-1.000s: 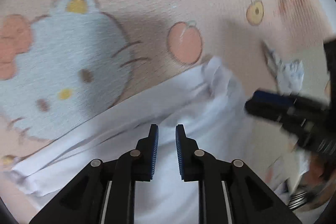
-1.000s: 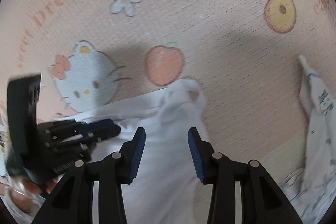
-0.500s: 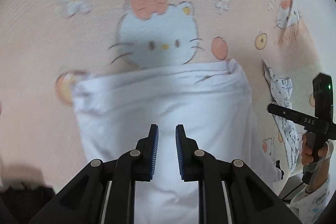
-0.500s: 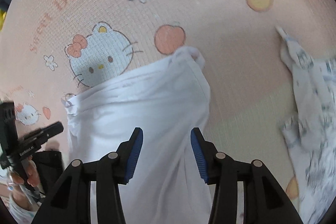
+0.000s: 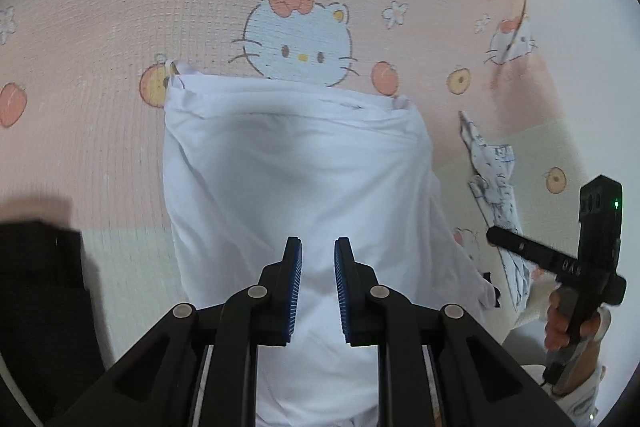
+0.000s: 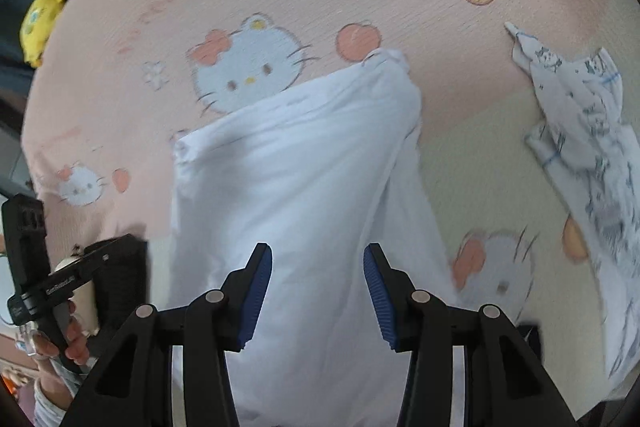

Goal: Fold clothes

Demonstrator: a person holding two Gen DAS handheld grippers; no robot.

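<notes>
Both tools are pulling back from the shirt (image 5: 296,179): left tool (image 5: 317,279) nearly closed, right tool (image 6: 318,291) wide, both empty. Shirt is lying mid-frame on the bed (image 5: 120,7), folded narrow, looking further along.

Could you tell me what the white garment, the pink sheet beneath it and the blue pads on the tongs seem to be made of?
White garment: thin matte woven fabric, probably cotton, judging by its soft folds and creases.
Pink sheet: textile with a fine waffle-like grid and printed cartoon cats, possibly cotton.
Blue pads: ribbed, matte, likely rubber or soft plastic, mounted on black, seemingly hard plastic arms.
</notes>
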